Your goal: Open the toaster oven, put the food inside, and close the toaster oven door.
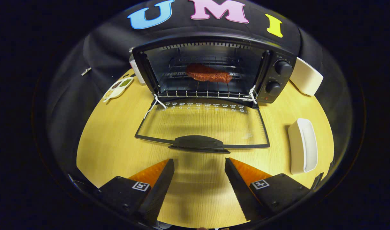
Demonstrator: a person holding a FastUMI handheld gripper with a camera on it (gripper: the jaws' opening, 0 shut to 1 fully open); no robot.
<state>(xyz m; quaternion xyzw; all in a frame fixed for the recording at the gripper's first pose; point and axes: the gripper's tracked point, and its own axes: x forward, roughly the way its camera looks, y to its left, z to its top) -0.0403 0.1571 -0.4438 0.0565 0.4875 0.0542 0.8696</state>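
Observation:
A black toaster oven (211, 68) stands at the far side of the wooden table (99, 140), its glass door (203, 123) folded flat down toward me. A reddish-brown piece of meat (208, 74) lies on the wire rack (201, 93) inside the oven. The door's black handle (198, 143) sits just ahead of my fingertips. My gripper (199, 163) is open, a little short of the handle, with nothing between its fingers.
A long white dish (303, 145) lies on the table to the right of the door. A white box (306, 80) stands beside the oven's knobs (282, 67). Left of the oven lies a small tray of seeds (118, 88).

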